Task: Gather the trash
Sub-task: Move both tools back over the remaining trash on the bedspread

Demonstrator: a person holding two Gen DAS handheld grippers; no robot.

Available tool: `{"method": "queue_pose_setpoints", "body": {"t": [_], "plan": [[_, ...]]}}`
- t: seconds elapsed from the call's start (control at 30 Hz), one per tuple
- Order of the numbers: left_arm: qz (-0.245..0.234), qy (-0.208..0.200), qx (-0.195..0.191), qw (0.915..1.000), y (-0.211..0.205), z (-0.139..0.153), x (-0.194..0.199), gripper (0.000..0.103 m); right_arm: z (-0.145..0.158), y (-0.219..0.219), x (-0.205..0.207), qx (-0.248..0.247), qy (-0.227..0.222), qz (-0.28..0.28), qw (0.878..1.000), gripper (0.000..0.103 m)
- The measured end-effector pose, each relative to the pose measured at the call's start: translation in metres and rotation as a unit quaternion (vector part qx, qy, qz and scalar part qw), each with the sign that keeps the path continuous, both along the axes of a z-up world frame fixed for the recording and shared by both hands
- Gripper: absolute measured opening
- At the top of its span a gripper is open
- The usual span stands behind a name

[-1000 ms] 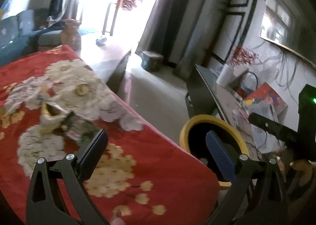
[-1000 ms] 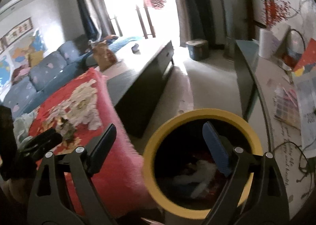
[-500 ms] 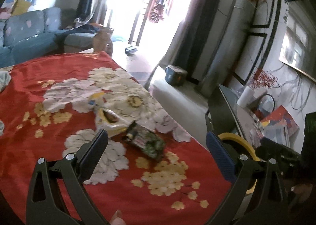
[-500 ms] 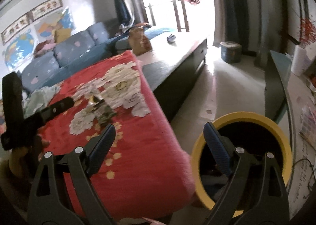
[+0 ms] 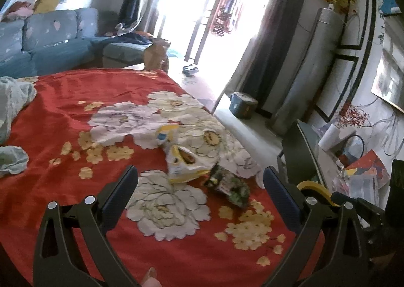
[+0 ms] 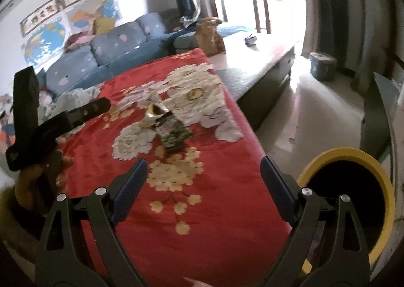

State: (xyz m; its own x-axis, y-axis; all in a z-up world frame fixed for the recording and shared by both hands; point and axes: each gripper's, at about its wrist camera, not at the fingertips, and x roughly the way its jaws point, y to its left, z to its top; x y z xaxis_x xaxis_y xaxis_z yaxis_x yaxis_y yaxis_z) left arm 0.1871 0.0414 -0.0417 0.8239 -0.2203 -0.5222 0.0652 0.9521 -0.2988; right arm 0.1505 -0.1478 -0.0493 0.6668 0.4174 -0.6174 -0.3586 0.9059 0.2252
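Wrappers on red blanket, green wrapper lying lengthwise toward yellow bin, left gripper and right gripper spread, empty

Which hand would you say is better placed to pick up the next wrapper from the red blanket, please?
Probably the left. The left tool is open with the white-and-yellow wrapper and green wrapper just ahead between its fingers. The right tool, also open, sits farther back, nearer the yellow bin.

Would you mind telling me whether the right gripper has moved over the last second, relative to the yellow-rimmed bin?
Yes. The right gripper has swung left off the yellow-rimmed bin, which framed it before, toward the red blanket and green wrapper.
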Motion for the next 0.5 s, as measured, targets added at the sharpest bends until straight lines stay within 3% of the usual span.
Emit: {"method": "queue_pose_setpoints", "body": {"t": [0.5], "plan": [[0.024, 0.035, -0.022, 0.9989, 0.035, -0.018, 0.02, 0.096, -0.022, 0.051, 0.037, -0.02, 0.025, 0.061, 0.998, 0.082]]}}
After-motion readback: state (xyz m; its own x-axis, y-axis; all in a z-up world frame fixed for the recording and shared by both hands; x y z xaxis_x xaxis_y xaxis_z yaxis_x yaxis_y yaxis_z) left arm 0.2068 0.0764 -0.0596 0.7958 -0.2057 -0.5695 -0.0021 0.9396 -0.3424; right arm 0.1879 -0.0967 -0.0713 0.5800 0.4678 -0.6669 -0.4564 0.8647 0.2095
